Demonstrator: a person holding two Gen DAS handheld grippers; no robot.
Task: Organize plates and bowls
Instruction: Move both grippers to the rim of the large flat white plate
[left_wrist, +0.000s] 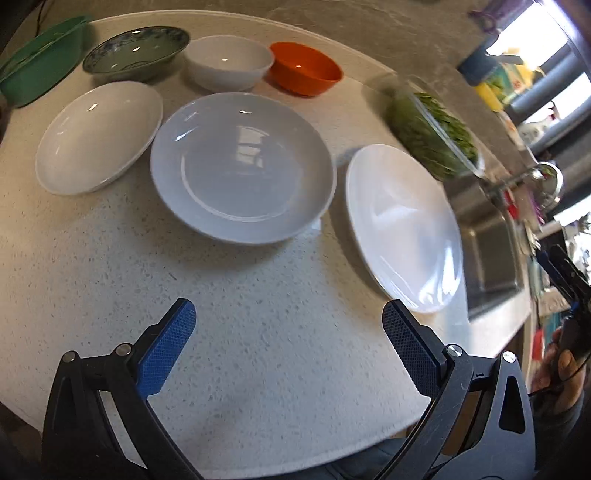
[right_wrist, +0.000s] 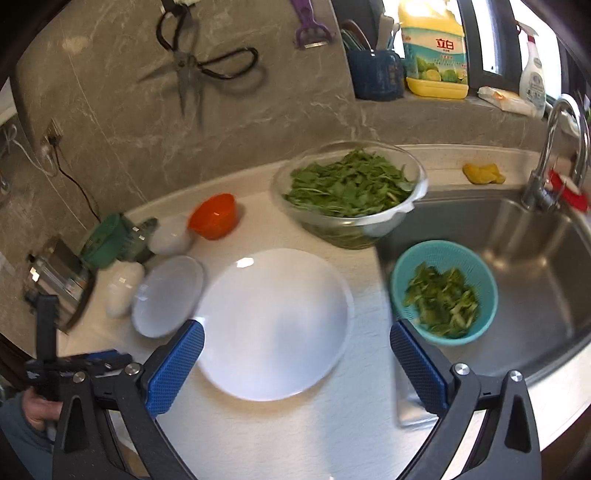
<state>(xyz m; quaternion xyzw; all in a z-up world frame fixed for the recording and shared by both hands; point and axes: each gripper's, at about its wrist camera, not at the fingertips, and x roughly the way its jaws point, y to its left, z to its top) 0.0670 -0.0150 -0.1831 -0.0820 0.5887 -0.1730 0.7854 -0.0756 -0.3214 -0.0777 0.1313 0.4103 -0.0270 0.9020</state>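
Grey plate mid-worktop between two white plates, white bowl and orange bowl behind, left hand-held gripper wide and empty, right hand-held gripper wide over white plate, yellow detergent jug marked 立白 on ledge

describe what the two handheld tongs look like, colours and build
Both the left tongs and the right tongs have black angular linkage arms with silver pivot bolts. Each finger carries a blue cross-hatched textured pad. The pads on the right match.
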